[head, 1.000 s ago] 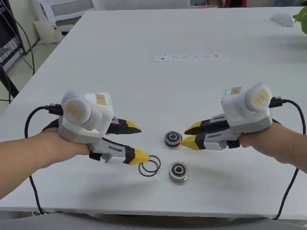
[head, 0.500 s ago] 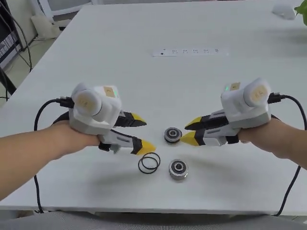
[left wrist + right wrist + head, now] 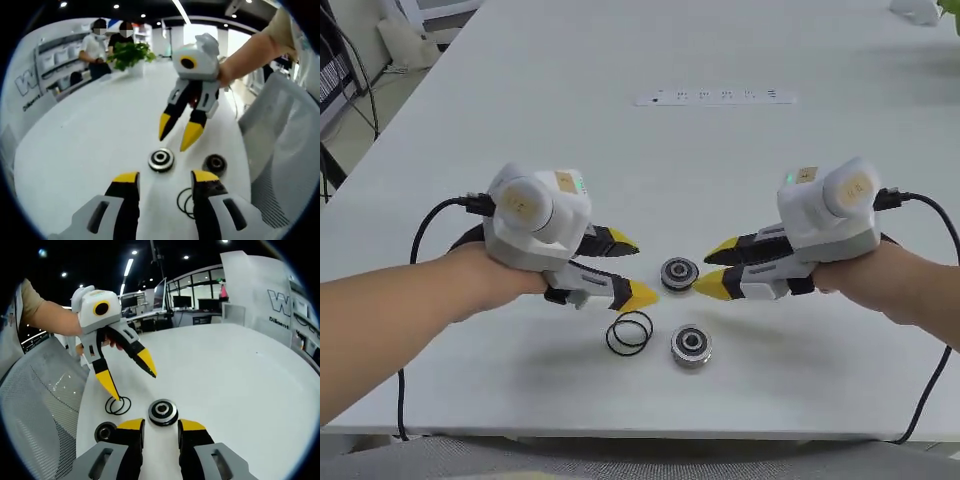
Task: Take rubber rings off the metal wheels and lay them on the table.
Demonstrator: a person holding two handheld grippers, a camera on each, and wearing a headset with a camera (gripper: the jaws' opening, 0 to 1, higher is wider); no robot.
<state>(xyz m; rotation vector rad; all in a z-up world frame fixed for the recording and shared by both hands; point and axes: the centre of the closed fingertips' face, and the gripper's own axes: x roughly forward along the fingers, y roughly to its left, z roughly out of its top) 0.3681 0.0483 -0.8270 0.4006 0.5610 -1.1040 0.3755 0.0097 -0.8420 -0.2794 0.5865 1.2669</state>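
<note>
Both pairs of yellow-tipped jaws stand apart with nothing between them, the left gripper [image 3: 635, 268] fairly wide and the right gripper [image 3: 710, 268] a little narrower. They point at each other across one metal wheel [image 3: 679, 272], which lies flat on the table [image 3: 620, 150] just between the tips, touched by neither. It seems to carry a dark band round its rim, likely a ring not yet pulled, though I can't be sure from here.

Nearer the person, two loose rubber rings [image 3: 630, 332] lie overlapping on the table, with a second wheel [image 3: 691, 344] just beside them. I'd judge the wheel stiff, weighty for its size and apt to slide on the smooth top. One gripper would best pinch it across the hub while the other hooks the band at its edge. The band looks thin, soft and stretchy, so it should roll off easily and drop just as easily. A power strip [image 3: 715, 97] lies well beyond.
</note>
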